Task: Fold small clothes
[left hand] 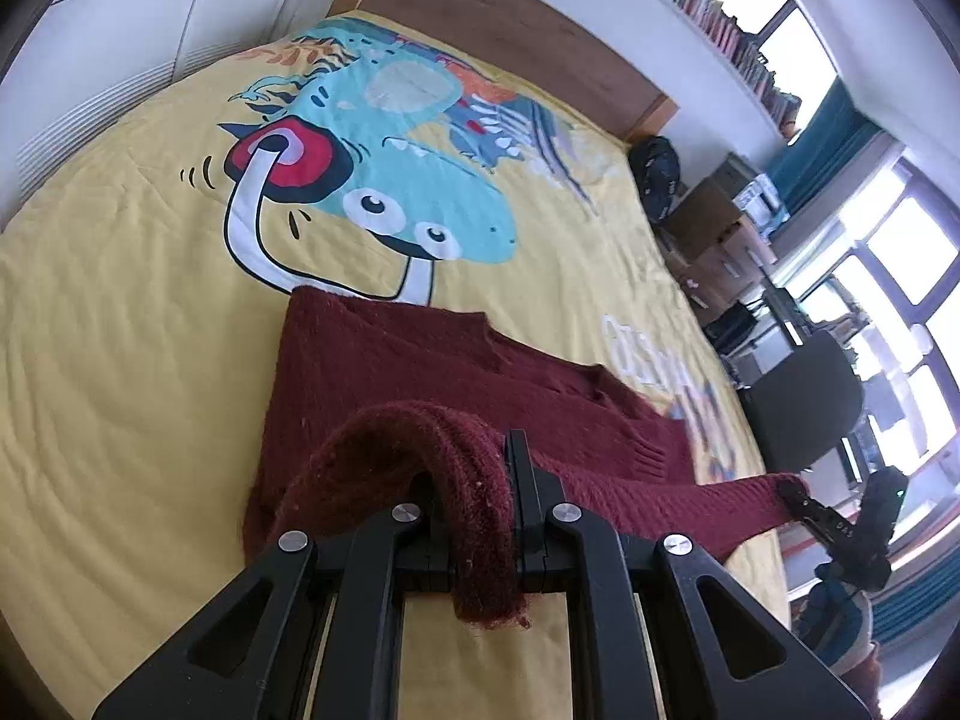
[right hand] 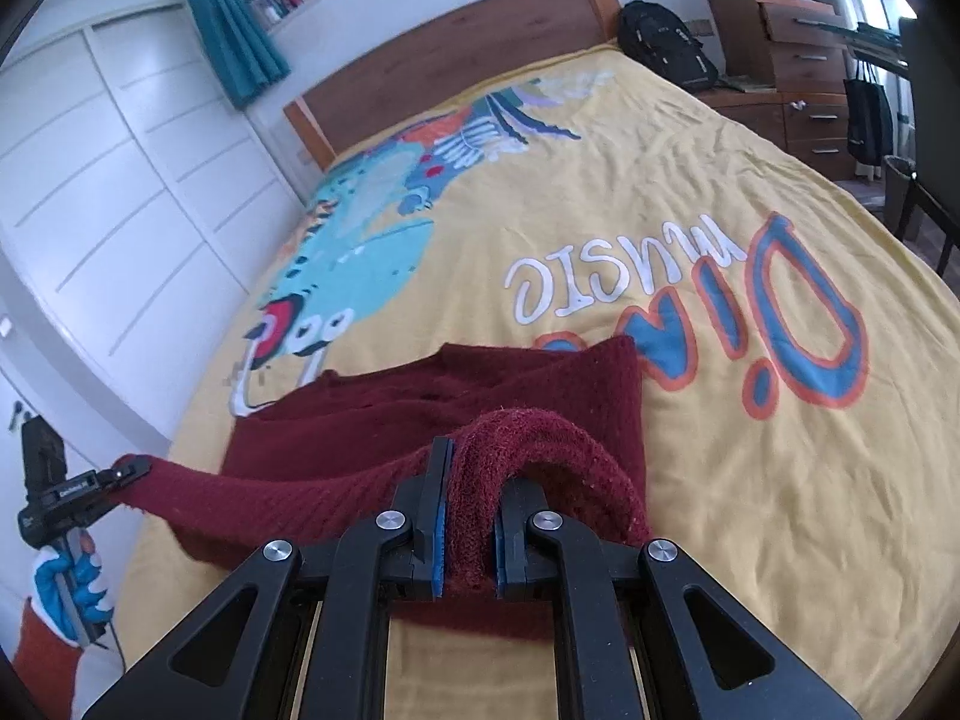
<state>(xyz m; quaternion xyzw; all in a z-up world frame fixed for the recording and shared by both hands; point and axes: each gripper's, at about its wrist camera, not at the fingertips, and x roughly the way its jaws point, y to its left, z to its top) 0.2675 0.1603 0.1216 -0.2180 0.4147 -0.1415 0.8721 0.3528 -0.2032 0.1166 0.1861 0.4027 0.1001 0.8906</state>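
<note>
Two handheld grippers lift the near edge of a dark red knitted sweater (left hand: 456, 360) off a yellow dinosaur-print bedspread (left hand: 120, 312): the left gripper (left hand: 480, 516) is clamped on a thick bunch of knit, and the right gripper (right hand: 468, 516) pinches another bunch between its blue-padded jaws. The rest of the garment lies flat ahead of both grippers, its hem stretched taut between them. The risk, on this evidence, is slippage: the loose, bulky knit could pull free of one grip if the hands move unevenly, leaving a skewed fold, or it could drag and rumple the bedspread beneath. Each gripper's body hides the hem nearest the person, and the sleeves cannot be made out with certainty.
</note>
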